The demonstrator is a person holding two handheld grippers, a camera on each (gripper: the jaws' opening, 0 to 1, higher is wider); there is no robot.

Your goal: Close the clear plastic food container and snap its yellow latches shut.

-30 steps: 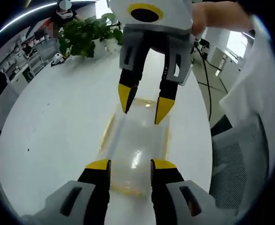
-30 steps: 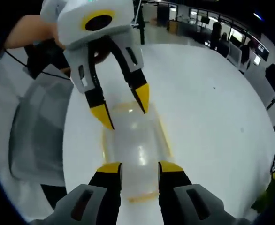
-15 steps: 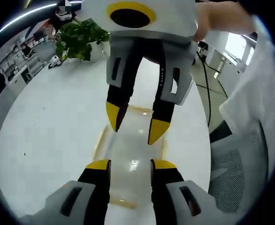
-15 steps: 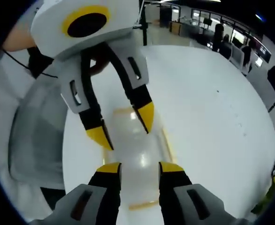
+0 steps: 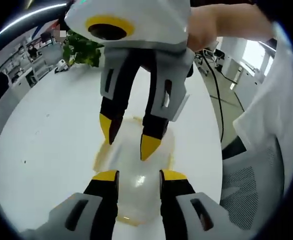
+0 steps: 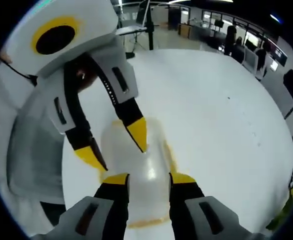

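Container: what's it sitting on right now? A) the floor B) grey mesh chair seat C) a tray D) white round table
D: the clear container rests on the white table, between the tips of the left claw and right claw, which face each other; both are open.

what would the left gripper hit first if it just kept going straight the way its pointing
Most likely the clear container, which lies on the white table right past the left gripper and its open jaws. The right gripper faces it just beyond, tips over the container's far part. Depth is hard to judge.
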